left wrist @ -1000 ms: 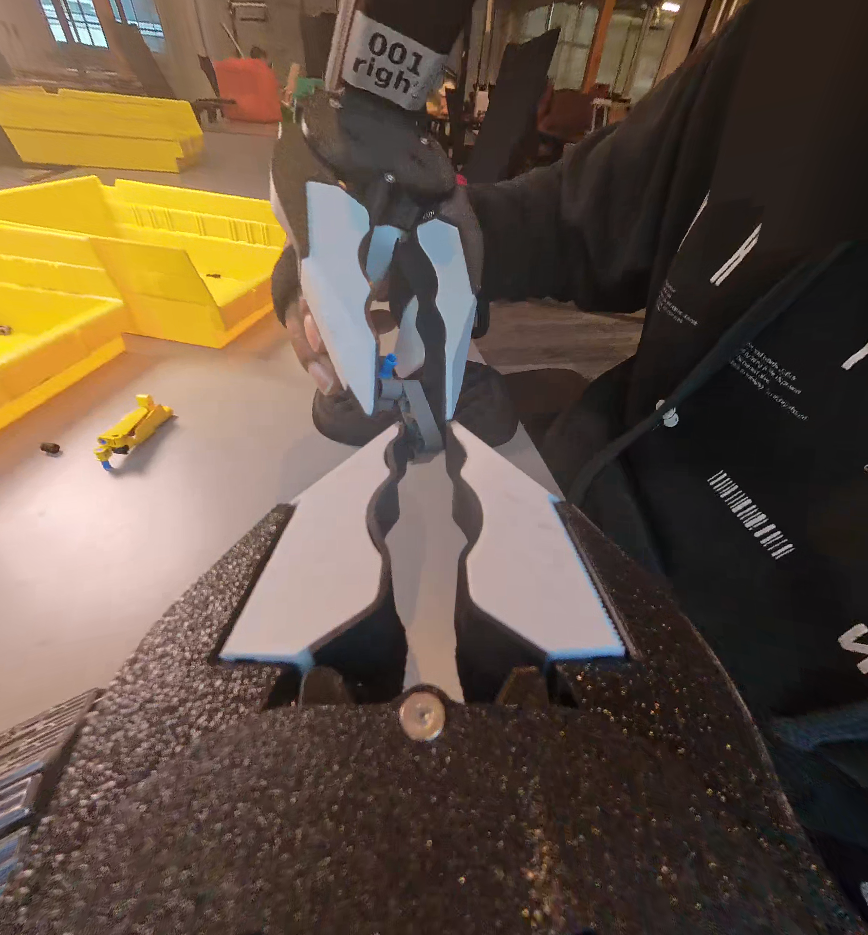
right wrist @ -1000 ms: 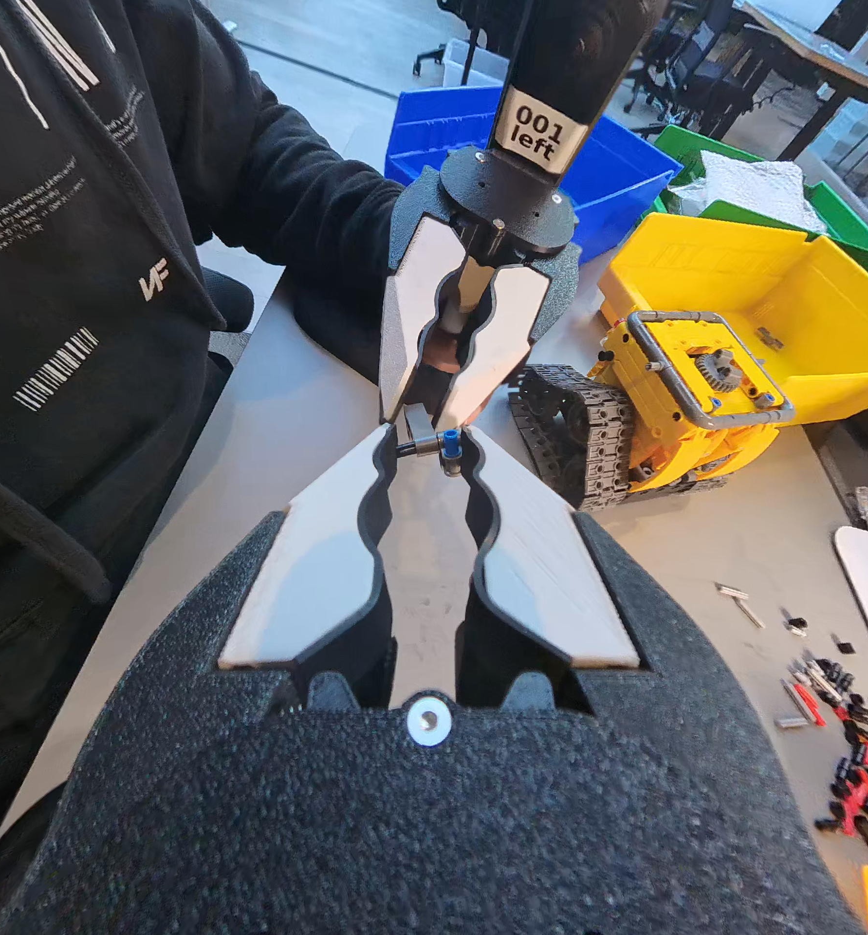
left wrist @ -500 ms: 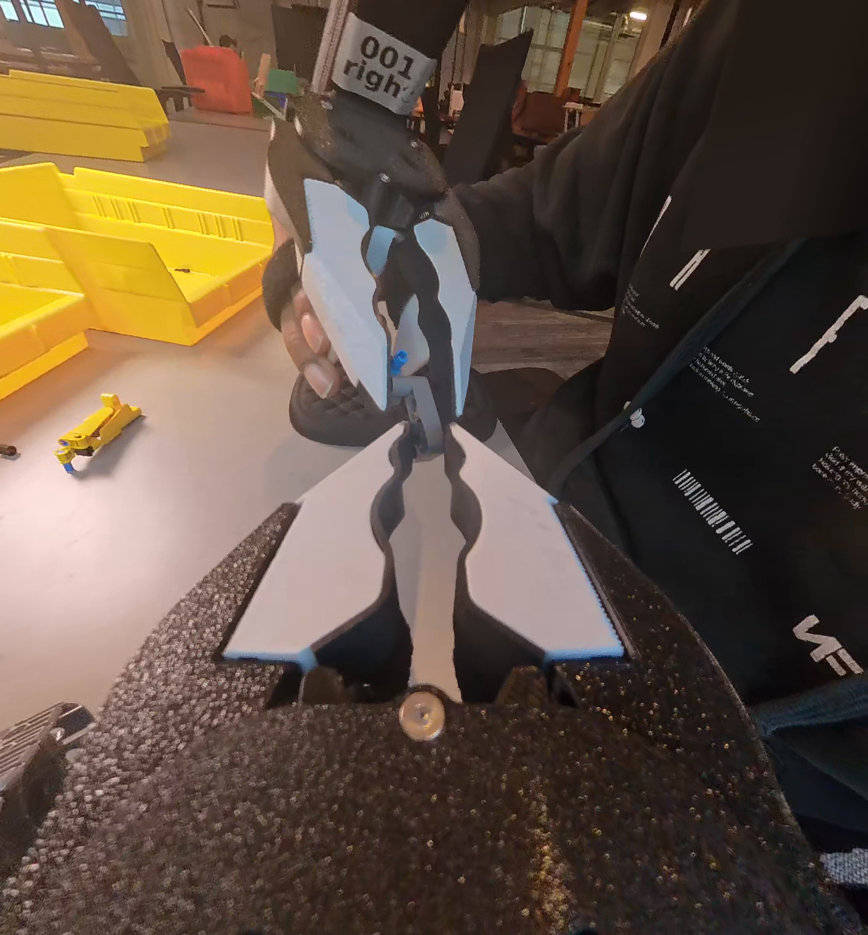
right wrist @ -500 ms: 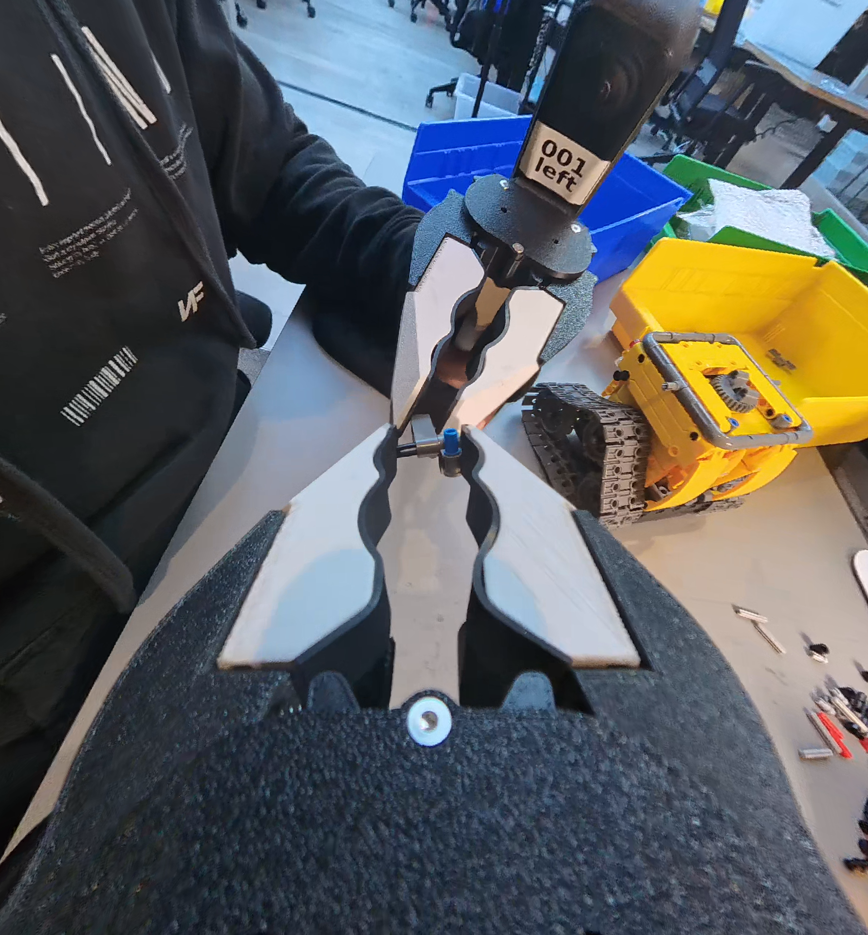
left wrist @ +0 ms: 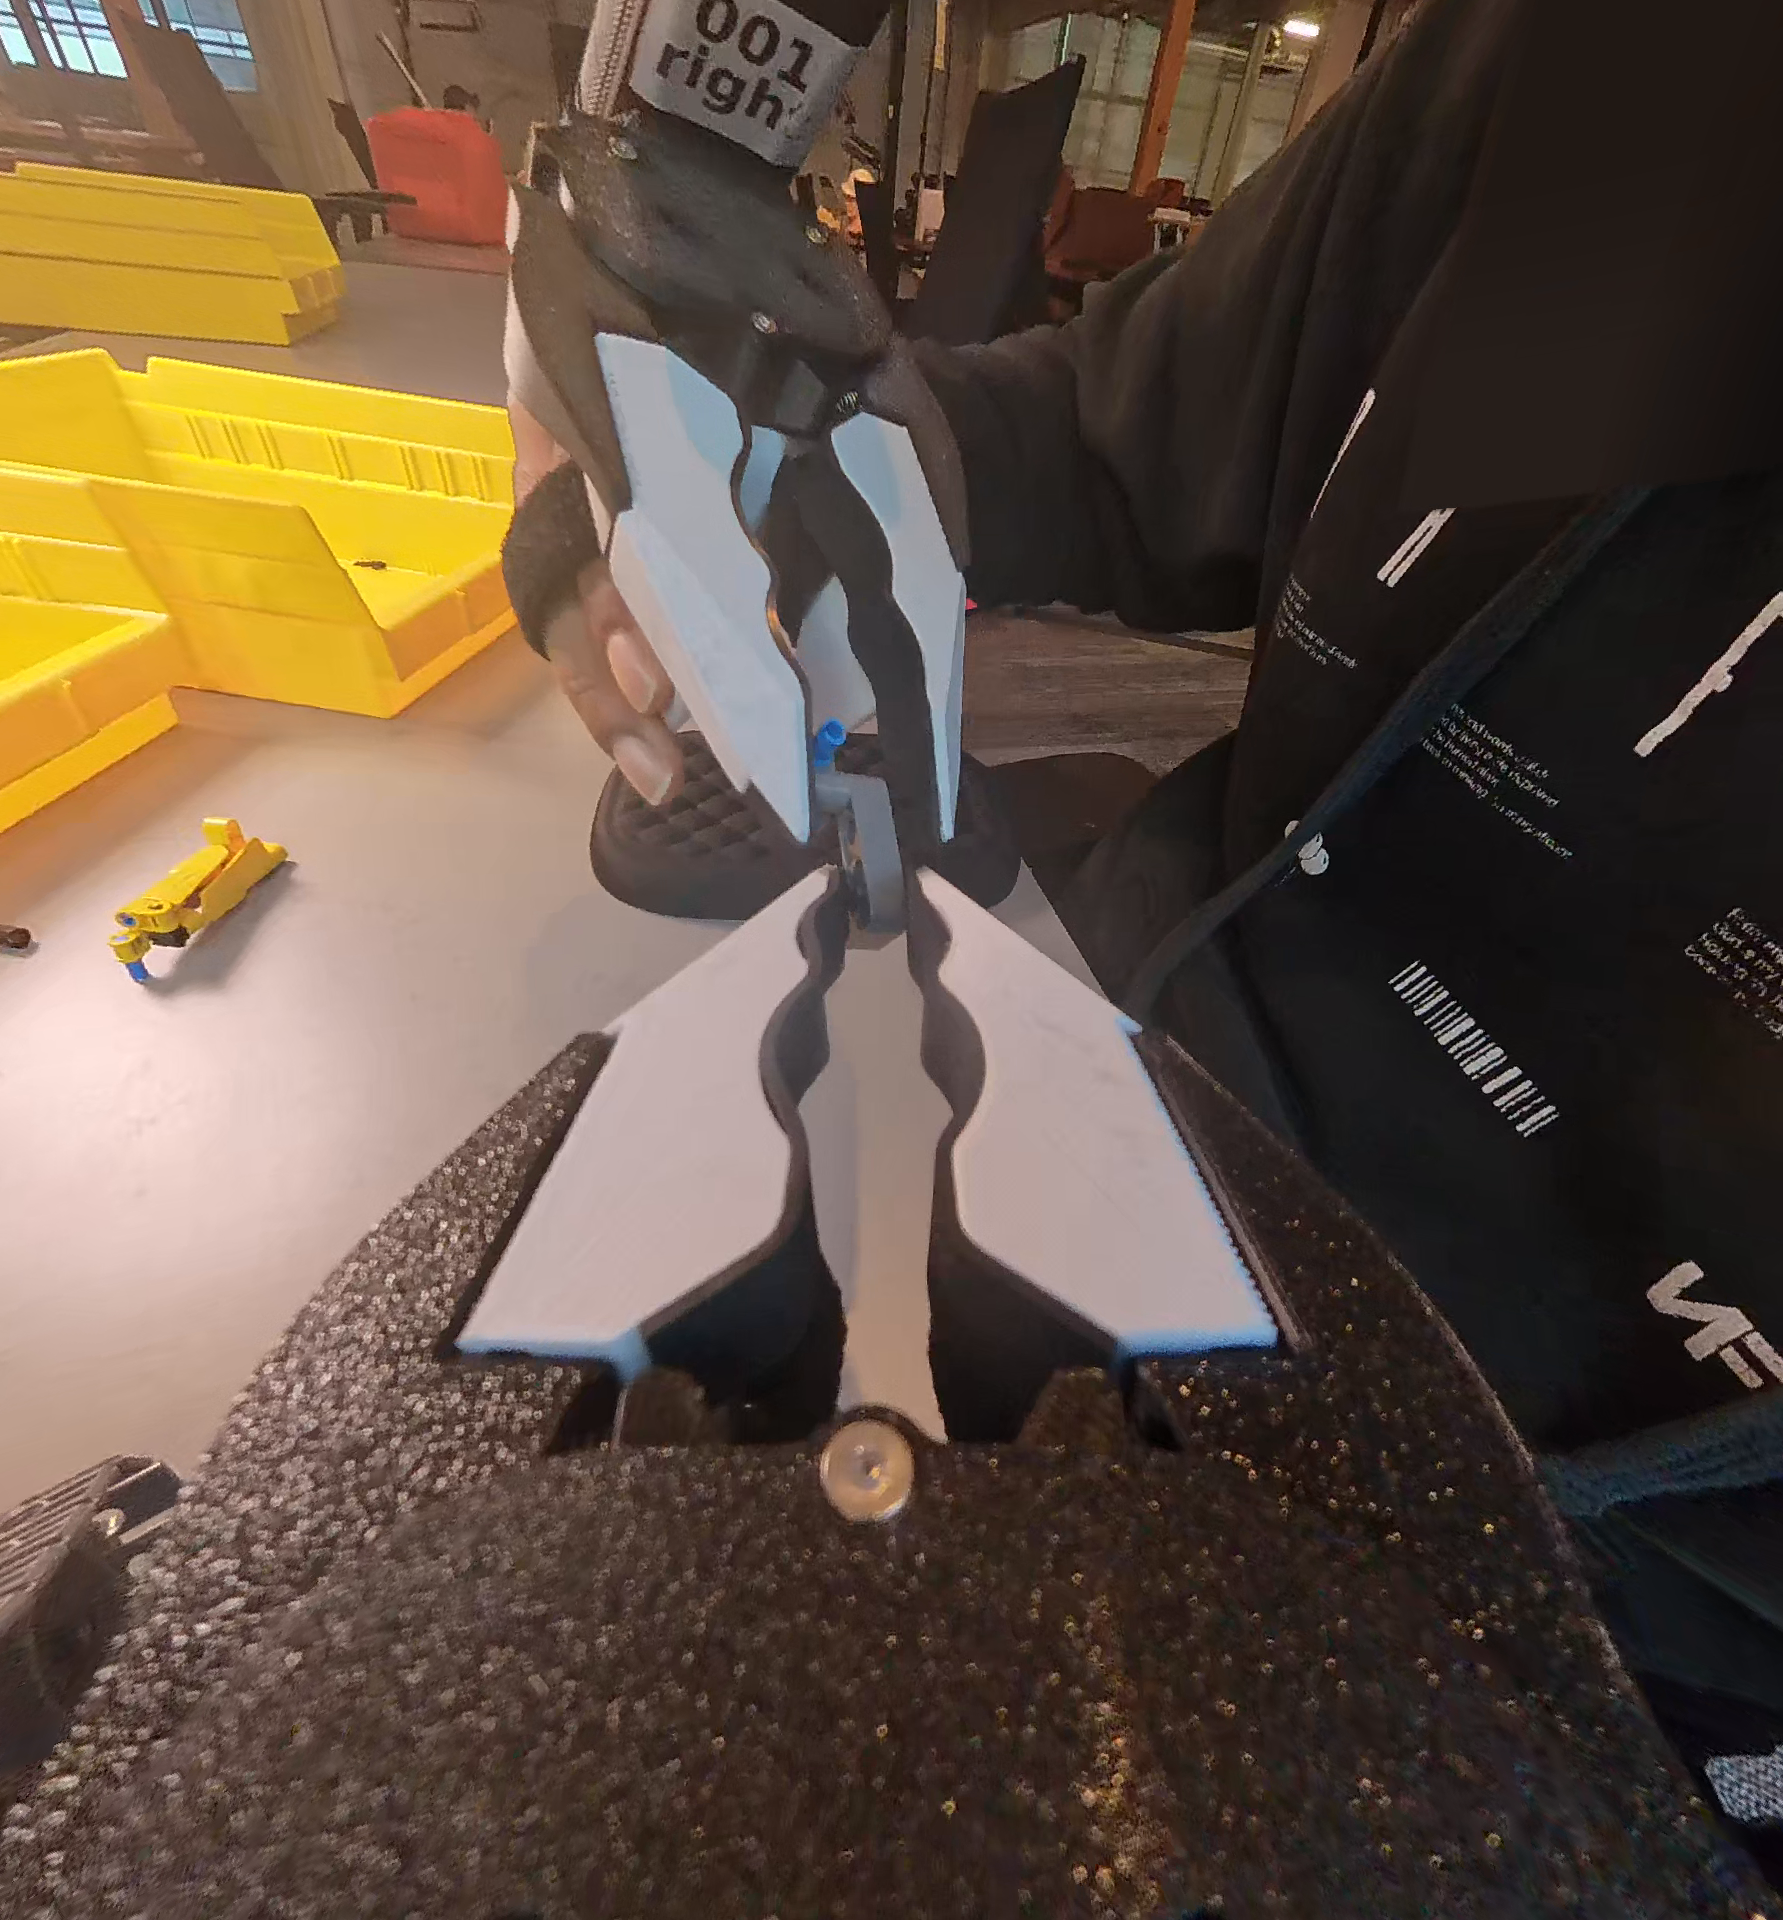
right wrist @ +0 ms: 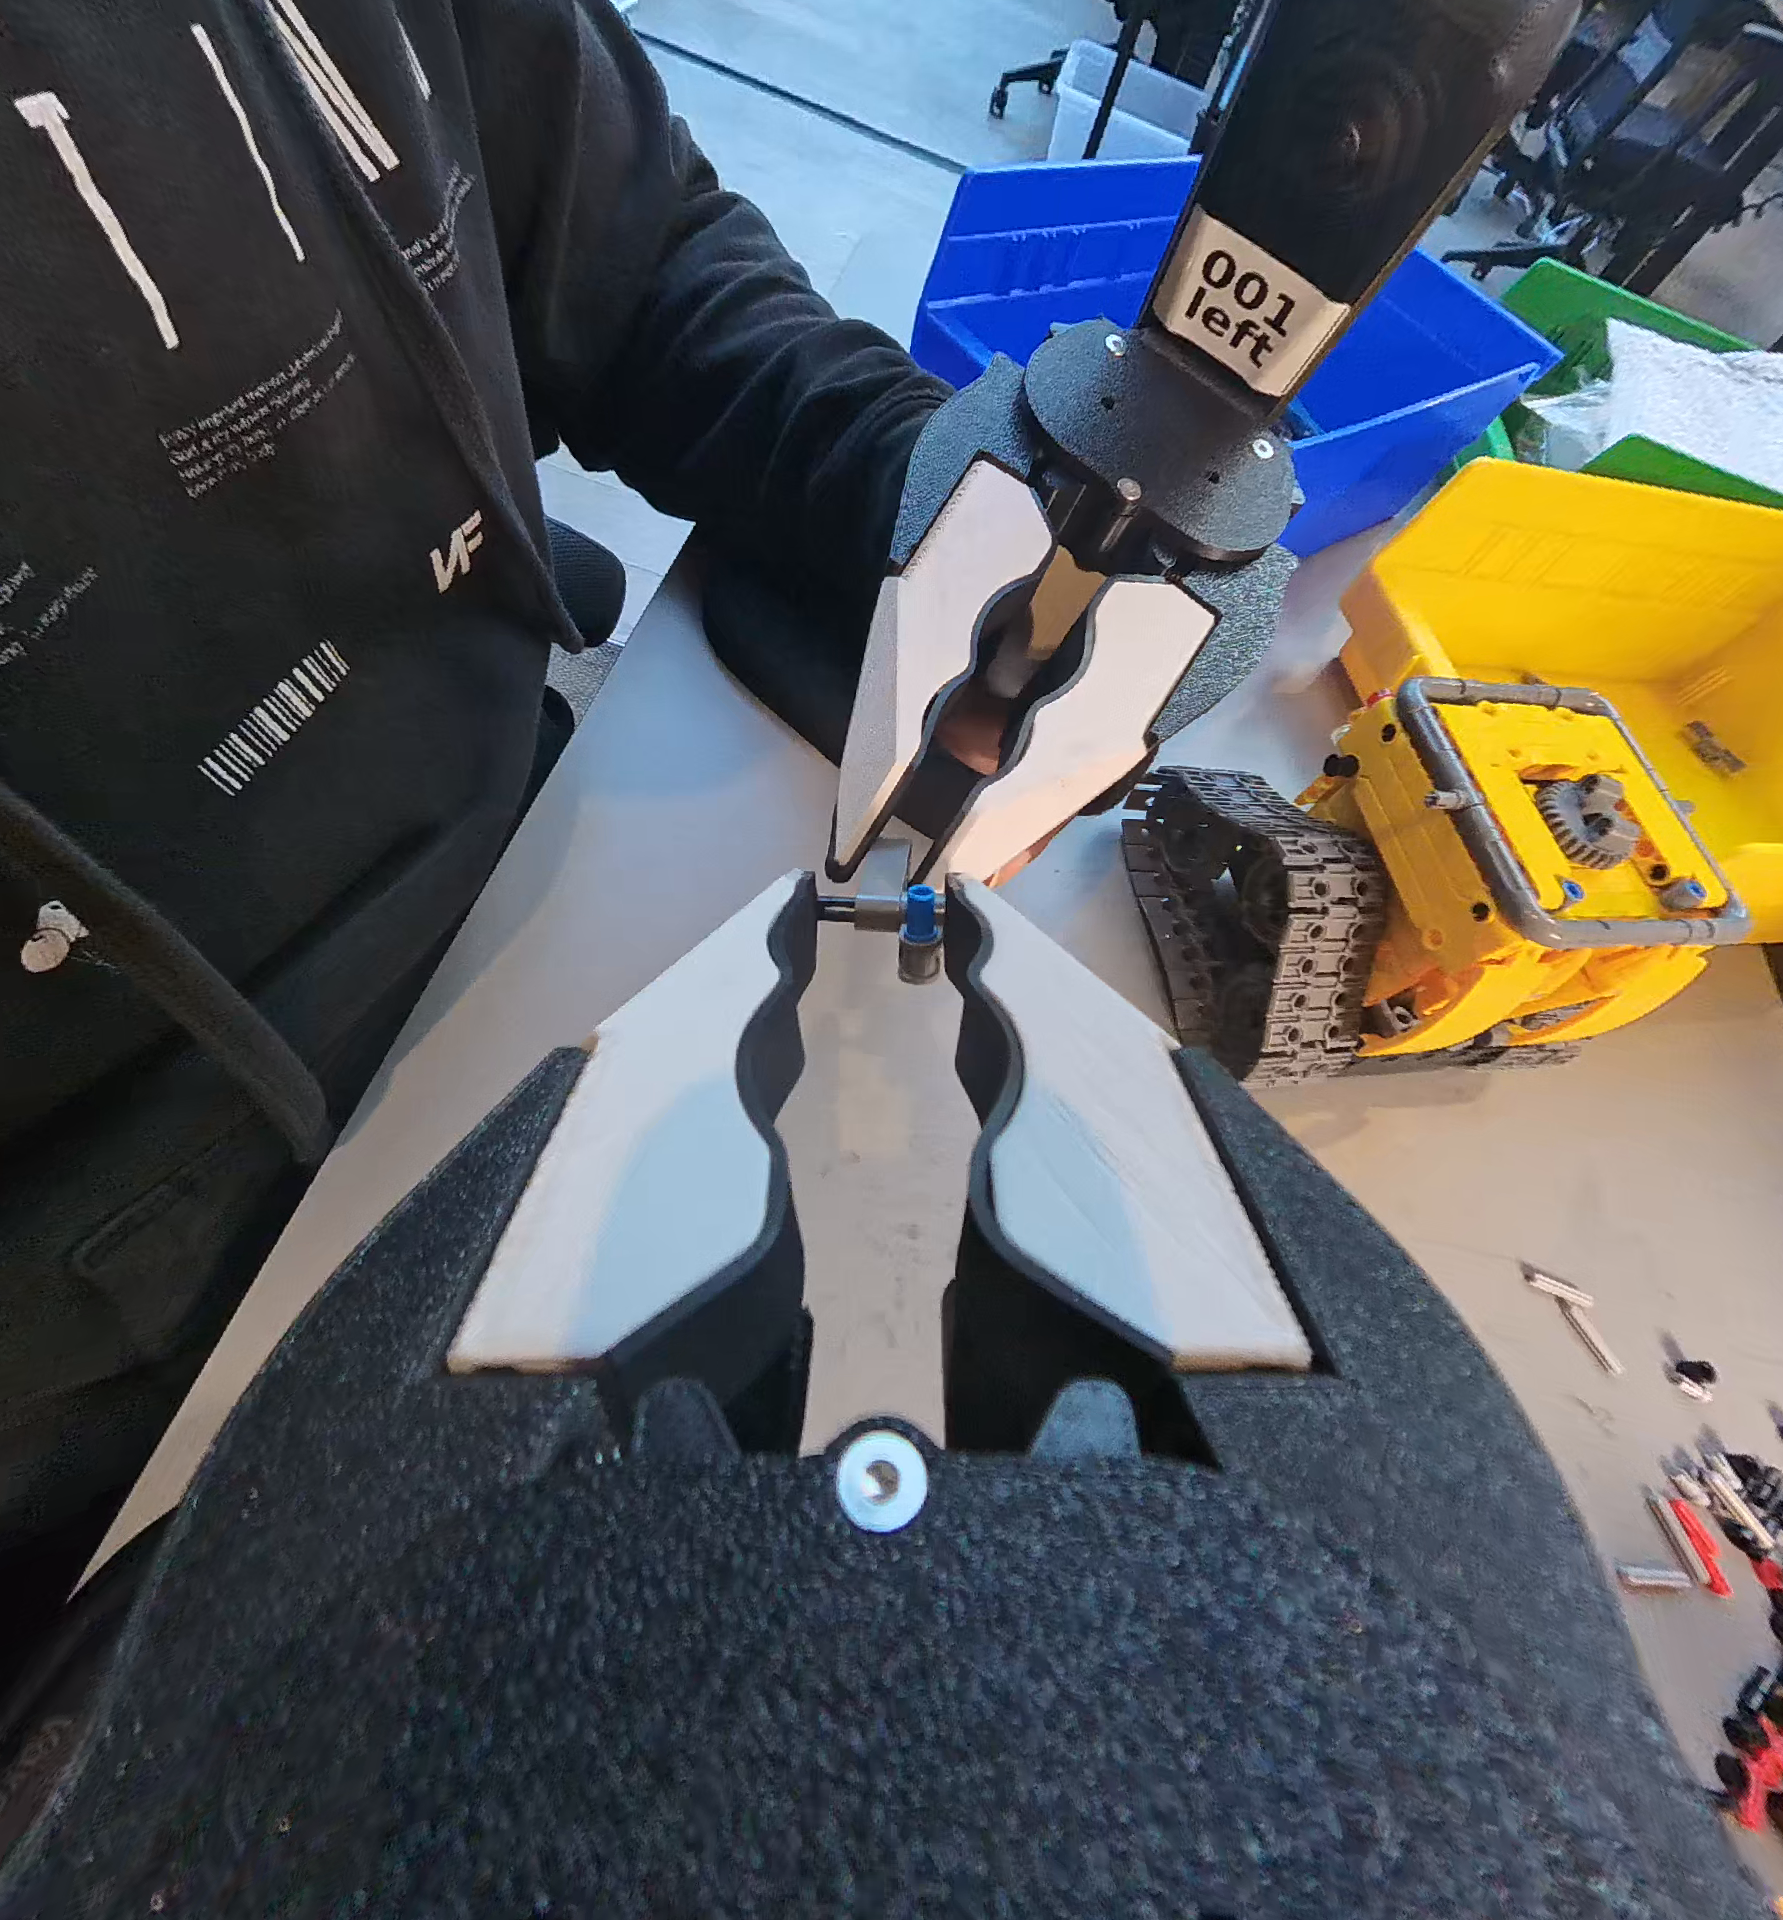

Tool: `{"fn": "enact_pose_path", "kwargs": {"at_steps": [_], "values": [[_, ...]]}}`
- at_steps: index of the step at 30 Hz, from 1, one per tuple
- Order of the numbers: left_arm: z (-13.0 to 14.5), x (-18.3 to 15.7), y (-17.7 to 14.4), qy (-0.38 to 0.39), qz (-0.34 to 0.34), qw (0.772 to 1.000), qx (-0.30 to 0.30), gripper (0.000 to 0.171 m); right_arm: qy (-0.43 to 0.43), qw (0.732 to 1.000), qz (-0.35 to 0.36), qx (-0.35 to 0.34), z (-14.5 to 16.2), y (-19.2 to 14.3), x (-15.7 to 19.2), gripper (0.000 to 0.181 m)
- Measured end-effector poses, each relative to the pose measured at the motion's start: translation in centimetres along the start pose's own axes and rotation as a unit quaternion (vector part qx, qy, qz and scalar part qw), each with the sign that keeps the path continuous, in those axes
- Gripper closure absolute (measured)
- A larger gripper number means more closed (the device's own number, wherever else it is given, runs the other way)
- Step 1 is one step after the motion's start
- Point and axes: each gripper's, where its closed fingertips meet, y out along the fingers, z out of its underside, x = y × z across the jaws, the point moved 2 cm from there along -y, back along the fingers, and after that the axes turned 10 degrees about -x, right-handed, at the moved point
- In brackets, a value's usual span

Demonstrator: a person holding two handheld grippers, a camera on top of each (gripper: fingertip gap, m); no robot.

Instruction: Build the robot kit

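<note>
A small grey connector piece (right wrist: pixel 885 902) with a blue pin (right wrist: pixel 920 909) and a black pin is held above the grey table between both grippers. My right gripper (right wrist: pixel 879 896) is closed on it across the pin ends. My left gripper (left wrist: pixel 871 906) is shut on the grey part of the same piece (left wrist: pixel 874 847) from the opposite side. In the right wrist view the left gripper (right wrist: pixel 882 868) comes down from above, tip to tip with mine. In the left wrist view the right gripper (left wrist: pixel 866 826) does the same, with the blue pin (left wrist: pixel 827 740) by its finger.
A yellow tracked vehicle model (right wrist: pixel 1469 894) stands on the table (right wrist: pixel 1489 1195) at the right before a yellow bin (right wrist: pixel 1645 603), a blue bin (right wrist: pixel 1053 260) and a green bin (right wrist: pixel 1593 312). Loose small parts (right wrist: pixel 1760 1558) lie at the right. Yellow bins (left wrist: pixel 274 561) and a small yellow part (left wrist: pixel 196 883) are at the left. A person in a black hoodie (left wrist: pixel 1489 727) is close. Only a small space, under 4 cm, lies between the two pairs of fingers. It is some 15 cm from my right tips to the yellow tracked vehicle model (right wrist: pixel 1469 894).
Both grippers stay joined at the small piece. The pair has shifted slightly and the right gripper has tilted a little; neither grip has opened.
</note>
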Motion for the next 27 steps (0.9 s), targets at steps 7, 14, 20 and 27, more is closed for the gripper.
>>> {"fn": "enact_pose_path", "kwargs": {"at_steps": [7, 14, 20, 27], "values": [[0.3, 0.5, 0.0, 0.013, -0.018, 1.000, 0.012, 0.162, 0.001, 1.000, 0.030, 0.008, 0.6, 0.0, -0.3, 0.157], [3.0, 2.5, 0.2, 0.223, -0.121, 0.959, 0.127, 0.162, 0.121, 0.990, 0.066, 0.010, 3.0, -1.2, -2.0, 0.135], [4.2, 3.6, 0.1, 0.315, -0.163, 0.918, 0.177, 0.161, 0.181, 0.979, 0.091, 0.031, 5.6, -1.3, -2.2, 0.137], [5.0, 4.1, 0.1, 0.347, -0.175, 0.899, 0.201, 0.161, 0.188, 0.976, 0.104, 0.020, 6.4, -0.5, -2.4, 0.161]]}}
